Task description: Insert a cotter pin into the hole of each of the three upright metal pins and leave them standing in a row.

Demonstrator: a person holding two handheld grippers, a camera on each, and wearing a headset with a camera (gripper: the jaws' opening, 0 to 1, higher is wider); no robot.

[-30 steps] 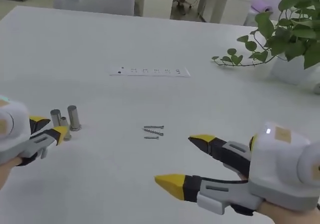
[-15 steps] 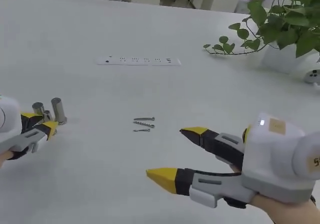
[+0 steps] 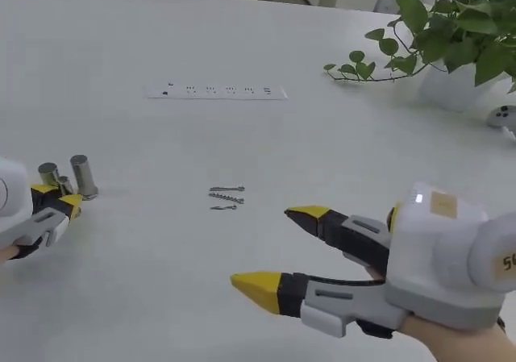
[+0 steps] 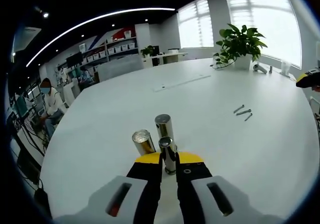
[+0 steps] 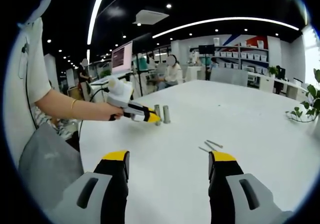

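Left gripper (image 4: 167, 160) is sitting well to the near left of the strip (image 3: 216, 92). Its jaws are narrow, pinching the front pin (image 4: 167, 151), which is standing upright on the table (image 3: 145, 281). Two other pins (image 4: 144, 141) are standing just behind it, toward the strip. Three cotter pins (image 3: 226, 198) are lying loose on the near side of the strip. Right gripper (image 3: 280, 247) is hovering nearer than those, jaws wide, holding nothing.
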